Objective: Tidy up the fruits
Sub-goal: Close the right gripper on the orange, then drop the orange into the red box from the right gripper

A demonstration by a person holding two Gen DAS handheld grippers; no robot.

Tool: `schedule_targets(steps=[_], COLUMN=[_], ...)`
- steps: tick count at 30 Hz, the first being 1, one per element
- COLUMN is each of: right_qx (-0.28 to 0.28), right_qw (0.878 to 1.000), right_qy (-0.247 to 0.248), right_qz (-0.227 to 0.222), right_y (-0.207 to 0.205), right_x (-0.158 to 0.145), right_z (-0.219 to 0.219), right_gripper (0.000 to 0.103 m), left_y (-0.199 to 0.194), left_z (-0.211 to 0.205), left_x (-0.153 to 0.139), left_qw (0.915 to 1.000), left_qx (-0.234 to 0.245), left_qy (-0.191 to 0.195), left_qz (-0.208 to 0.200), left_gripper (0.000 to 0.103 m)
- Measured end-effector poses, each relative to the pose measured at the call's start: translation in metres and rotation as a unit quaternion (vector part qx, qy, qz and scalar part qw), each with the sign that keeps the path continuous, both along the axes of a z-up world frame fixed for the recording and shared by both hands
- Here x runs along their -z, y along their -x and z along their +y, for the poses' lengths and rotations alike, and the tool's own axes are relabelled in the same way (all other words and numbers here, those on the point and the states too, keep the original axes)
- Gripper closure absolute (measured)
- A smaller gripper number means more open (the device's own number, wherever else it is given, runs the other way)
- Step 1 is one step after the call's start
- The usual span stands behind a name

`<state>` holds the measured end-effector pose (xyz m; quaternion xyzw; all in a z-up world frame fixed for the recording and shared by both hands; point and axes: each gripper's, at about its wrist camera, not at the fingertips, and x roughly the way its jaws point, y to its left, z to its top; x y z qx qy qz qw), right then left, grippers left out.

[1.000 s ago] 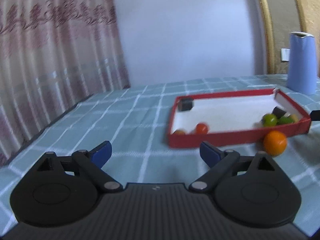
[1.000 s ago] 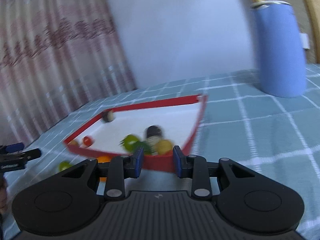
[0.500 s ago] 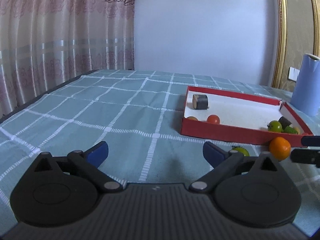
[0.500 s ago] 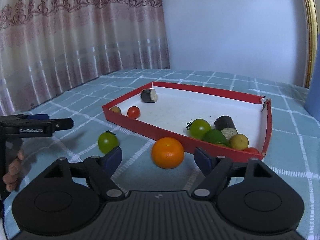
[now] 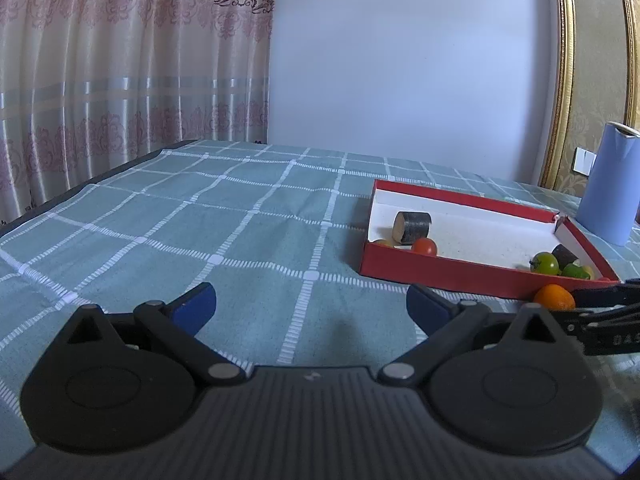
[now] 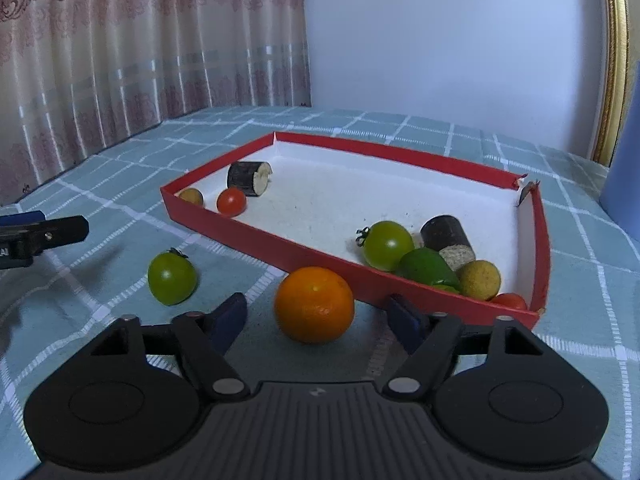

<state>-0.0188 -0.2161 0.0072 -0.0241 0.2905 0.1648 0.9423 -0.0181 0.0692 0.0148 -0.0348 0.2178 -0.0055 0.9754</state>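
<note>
The right hand-held gripper (image 6: 316, 316) gapes around the orange (image 6: 314, 304); firm, round, apt to roll; pinch its middle; left hand-held gripper (image 5: 310, 306) spread, empty.

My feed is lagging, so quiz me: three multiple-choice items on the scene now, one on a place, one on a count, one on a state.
1. Where is the orange?
A. inside the red tray
B. on the cloth outside the tray, between the right tool's fingers
C. on the blue cylinder

2. How many fruits lie on the cloth outside the red tray?
A. two
B. none
C. five

3. The right tool is:
A. shut on the orange
B. open
C. out of view

Answers:
1 B, it sits before the tray wall.
2 A, the orange and a green tomato.
3 B, gaps show on both sides of the orange.
</note>
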Motion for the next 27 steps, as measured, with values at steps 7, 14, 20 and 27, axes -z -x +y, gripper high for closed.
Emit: schedule_targets(steps=[7,14,20,27], right_qx=[-0.012,0.051,0.108,0.136], right_qw=[1.0,0.996,0.993,0.987], right_qy=[-0.006,-0.035,-0.018,-0.045], right_qz=[-0.004,-0.062,-0.047,-0.078], right_y=[0.006,0.001,-0.04,-0.031], right_x=[-0.003,-0.035,-0.03,-0.028], right_z=[0.0,-0.037,-0.065,-0.079], right_gripper=[0.062,0.062,0.059,0.033], left_y=[-0.001,-0.001,-0.002,-0.006], left_z=[-0.001,-0.002,-0.002,-0.004], left_x=[0.0,0.0,0.0,0.001], left_qw=[1.0,1.0,0.9999,0.9998], left_qx=[-0.002,-0.003,-0.003,-0.004], left_qy=[-0.001,-0.003,-0.005,-0.011], left_qz=[0.004,0.005,0.01,0.016], left_gripper=[0.002,0.002,0.002,0.002])
